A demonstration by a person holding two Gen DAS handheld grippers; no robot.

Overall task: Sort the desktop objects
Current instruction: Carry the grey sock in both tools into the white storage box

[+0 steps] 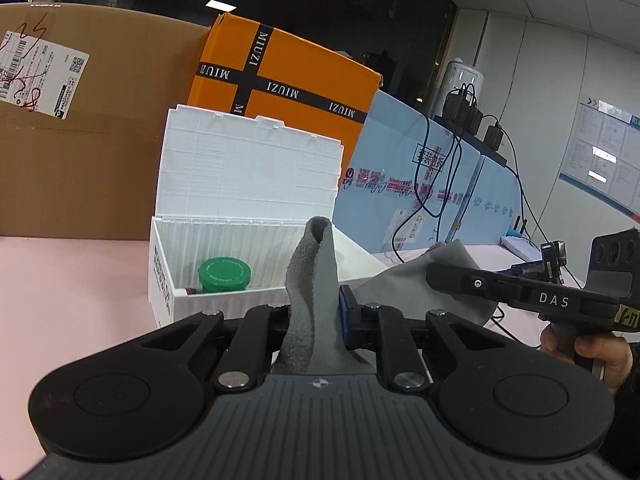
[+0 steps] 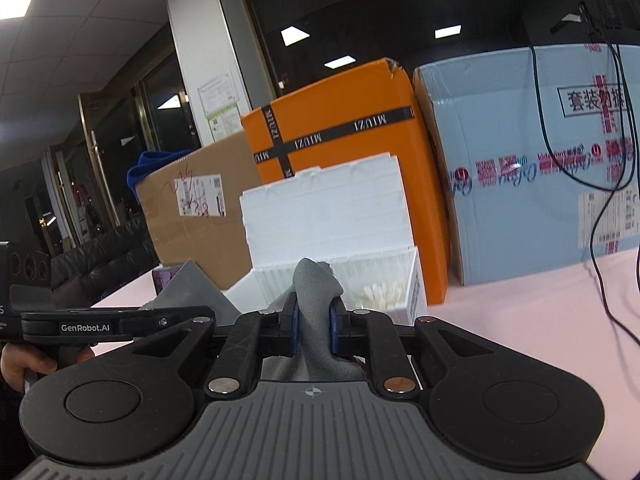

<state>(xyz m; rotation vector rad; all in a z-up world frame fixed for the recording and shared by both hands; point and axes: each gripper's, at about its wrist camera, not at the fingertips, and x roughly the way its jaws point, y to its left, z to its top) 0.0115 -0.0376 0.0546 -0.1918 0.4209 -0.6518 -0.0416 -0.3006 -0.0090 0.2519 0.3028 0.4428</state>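
A grey cloth point(image 1: 316, 284) is held up between both grippers, in front of an open white storage box point(image 1: 224, 236). My left gripper point(image 1: 320, 320) is shut on one corner of the cloth, which sticks up past the fingers. My right gripper point(image 2: 314, 320) is shut on another corner of the grey cloth point(image 2: 316, 292). In the left wrist view the right gripper point(image 1: 520, 292) shows at the right, held by a hand, with cloth hanging behind it. Inside the box lie a green round lid point(image 1: 224, 274) and, in the right wrist view, white sticks point(image 2: 382, 294).
The white box's lid point(image 1: 248, 168) stands upright behind it. Behind stand a brown carton point(image 1: 80, 140), an orange box point(image 1: 288, 80) and a light blue box point(image 2: 540, 160). Black cables point(image 2: 600, 200) hang over the blue box onto the pink tabletop point(image 2: 520, 320).
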